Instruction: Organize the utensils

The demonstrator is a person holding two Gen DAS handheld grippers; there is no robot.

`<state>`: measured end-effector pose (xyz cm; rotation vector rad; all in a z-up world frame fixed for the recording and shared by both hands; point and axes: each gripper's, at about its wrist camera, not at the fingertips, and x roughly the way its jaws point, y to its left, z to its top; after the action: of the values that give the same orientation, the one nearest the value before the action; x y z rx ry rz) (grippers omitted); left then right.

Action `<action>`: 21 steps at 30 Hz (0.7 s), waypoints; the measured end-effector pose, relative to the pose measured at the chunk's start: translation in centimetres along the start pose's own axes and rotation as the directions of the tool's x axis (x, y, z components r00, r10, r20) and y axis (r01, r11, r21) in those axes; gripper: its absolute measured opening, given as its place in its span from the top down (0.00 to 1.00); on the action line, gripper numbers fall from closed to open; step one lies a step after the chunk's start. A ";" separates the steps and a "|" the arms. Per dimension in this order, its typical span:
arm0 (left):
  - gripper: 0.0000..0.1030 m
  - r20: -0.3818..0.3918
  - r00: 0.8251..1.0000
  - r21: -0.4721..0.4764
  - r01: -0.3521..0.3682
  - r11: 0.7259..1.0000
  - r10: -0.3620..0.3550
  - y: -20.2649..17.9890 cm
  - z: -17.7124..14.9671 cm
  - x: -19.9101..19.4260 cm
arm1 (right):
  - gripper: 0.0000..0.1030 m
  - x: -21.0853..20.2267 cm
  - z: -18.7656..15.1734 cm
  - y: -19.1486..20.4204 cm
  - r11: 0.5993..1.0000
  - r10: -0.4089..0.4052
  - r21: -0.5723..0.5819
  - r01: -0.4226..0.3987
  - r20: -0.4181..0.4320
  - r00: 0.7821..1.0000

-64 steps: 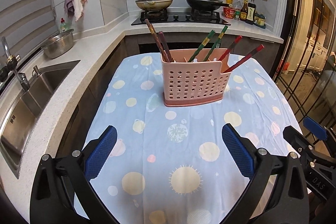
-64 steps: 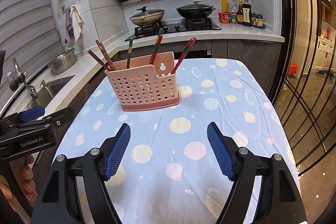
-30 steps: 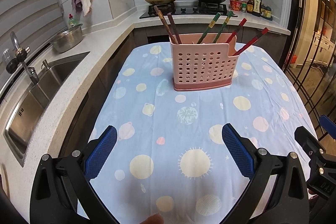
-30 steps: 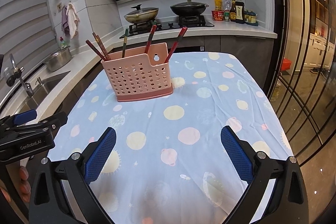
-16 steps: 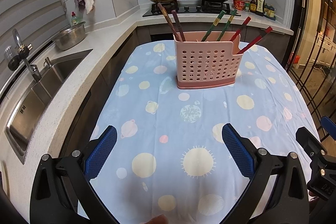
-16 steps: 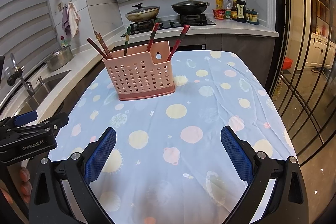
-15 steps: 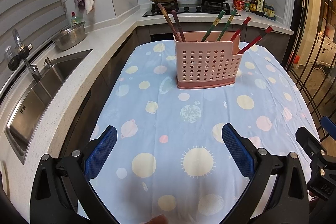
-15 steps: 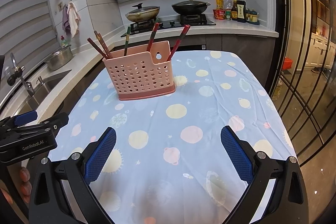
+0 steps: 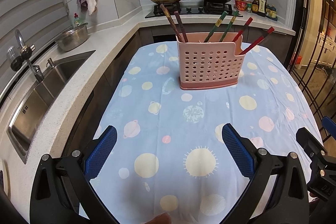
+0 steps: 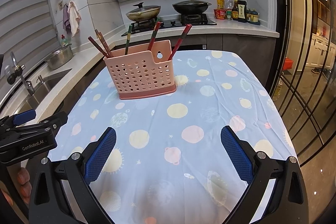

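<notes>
A pink perforated utensil holder (image 9: 208,64) stands upright at the far middle of the table (image 9: 273,102), which is covered in a blue planet-print cloth. Three pairs of chopsticks (image 9: 222,26) stand in it, brown at its left end, green in the middle, red at its right end, long axes rising and fanning outward. The left gripper (image 9: 168,150) and right gripper (image 10: 168,150) hover at the near edge, well apart from the holder, jaws released and empty. The holder lies straight ahead of the left gripper and ahead-left of the right; neither looks clearly nearer.
</notes>
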<state>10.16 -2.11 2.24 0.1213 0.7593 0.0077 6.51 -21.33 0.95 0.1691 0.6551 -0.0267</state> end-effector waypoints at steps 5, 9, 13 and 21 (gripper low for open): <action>0.07 0.000 1.000 0.003 0.001 1.000 -0.001 0.0 0.0 0.0 | 0.07 0.0 0.0 0.1 1.000 0.001 -0.003 -0.001 0.000 1.000; 0.07 0.002 1.000 0.004 -0.001 1.000 0.001 0.0 0.0 0.0 | 0.07 0.0 -0.1 0.2 1.000 0.000 -0.004 0.000 -0.001 1.000; 0.07 0.003 1.000 0.004 0.000 1.000 0.000 0.0 0.0 0.0 | 0.07 0.0 0.0 0.2 1.000 0.001 -0.004 -0.001 -0.001 1.000; 0.07 -0.003 1.000 -0.001 0.014 1.000 -0.014 0.0 0.0 0.0 | 0.07 0.0 -0.1 0.2 1.000 0.000 -0.005 0.000 -0.001 1.000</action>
<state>10.14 -2.10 2.25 0.1154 0.7635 -0.0048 6.49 -21.15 0.93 0.1645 0.6556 -0.0248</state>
